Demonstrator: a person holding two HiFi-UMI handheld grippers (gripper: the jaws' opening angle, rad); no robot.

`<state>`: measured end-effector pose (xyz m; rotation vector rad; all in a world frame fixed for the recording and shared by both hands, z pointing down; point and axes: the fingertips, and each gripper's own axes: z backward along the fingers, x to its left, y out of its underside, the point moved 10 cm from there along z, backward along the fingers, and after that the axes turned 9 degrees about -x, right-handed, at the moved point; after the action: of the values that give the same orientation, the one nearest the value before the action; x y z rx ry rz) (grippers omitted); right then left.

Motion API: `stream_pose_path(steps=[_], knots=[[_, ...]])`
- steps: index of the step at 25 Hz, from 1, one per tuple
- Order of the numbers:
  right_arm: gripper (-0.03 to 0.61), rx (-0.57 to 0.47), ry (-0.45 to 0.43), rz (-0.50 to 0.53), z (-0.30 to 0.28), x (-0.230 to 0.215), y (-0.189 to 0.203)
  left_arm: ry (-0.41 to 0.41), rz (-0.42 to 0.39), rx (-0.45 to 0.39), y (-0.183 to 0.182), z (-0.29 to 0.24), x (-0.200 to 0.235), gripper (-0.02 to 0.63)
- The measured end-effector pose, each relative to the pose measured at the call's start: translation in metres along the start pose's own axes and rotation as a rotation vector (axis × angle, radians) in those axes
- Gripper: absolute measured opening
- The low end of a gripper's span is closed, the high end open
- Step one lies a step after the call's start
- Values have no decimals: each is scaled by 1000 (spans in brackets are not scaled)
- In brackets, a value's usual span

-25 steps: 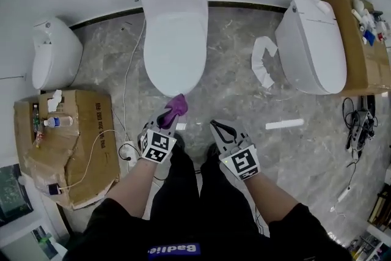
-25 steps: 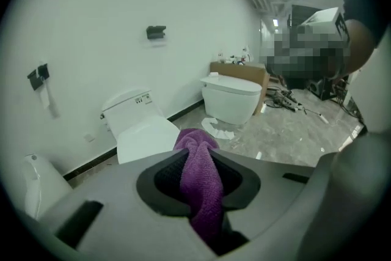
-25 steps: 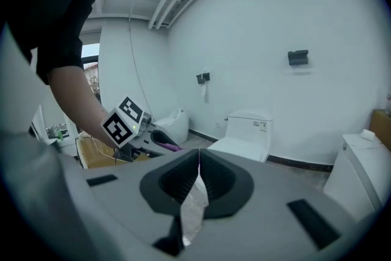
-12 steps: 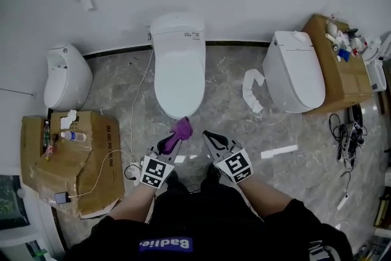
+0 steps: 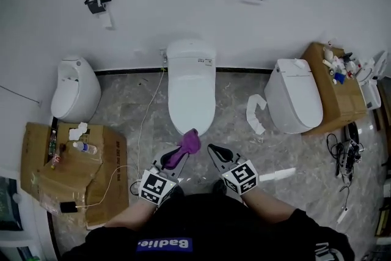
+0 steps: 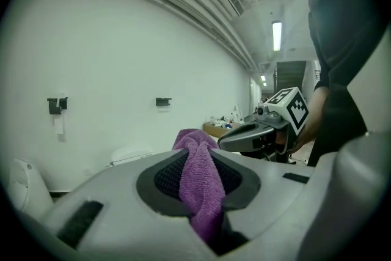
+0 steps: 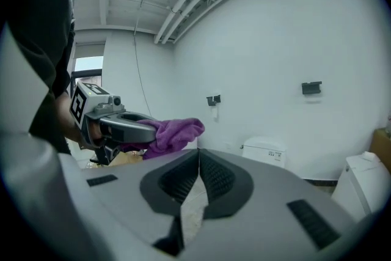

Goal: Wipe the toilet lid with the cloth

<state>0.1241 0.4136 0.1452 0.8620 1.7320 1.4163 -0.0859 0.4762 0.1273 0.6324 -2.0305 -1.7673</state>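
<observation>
The cloth (image 5: 189, 144) is purple, a soft looped terry, bunched into a limp fold; the left gripper (image 5: 179, 156) has its jaws clamped on it, the nap pinched between the dark ribbed pads and a rounded tuft standing out past the tips. In the head view the tuft lies just at the front end of the toilet lid (image 5: 191, 99), a smooth, glossy white oval, closed flat; the left gripper view shows the toilet well beyond the cloth, so the two are apart. The right gripper (image 5: 213, 151) is just beside the left, its grey moulded jaws closed tip to tip with nothing between them. The floor (image 5: 235, 108) is grey veined stone; a thin white cable (image 5: 145, 121) trails across it towards a creased cardboard box (image 5: 98, 162).
</observation>
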Motion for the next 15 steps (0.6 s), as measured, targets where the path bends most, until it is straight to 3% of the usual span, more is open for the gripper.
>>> stream_pose_path(steps=[10, 15], knots=[[29, -55, -69, 36, 0, 21, -48, 38, -13, -104, -39, 17, -9, 80], [29, -53, -63, 23, 7, 17, -47, 28, 6, -126, -40, 15, -18, 80]])
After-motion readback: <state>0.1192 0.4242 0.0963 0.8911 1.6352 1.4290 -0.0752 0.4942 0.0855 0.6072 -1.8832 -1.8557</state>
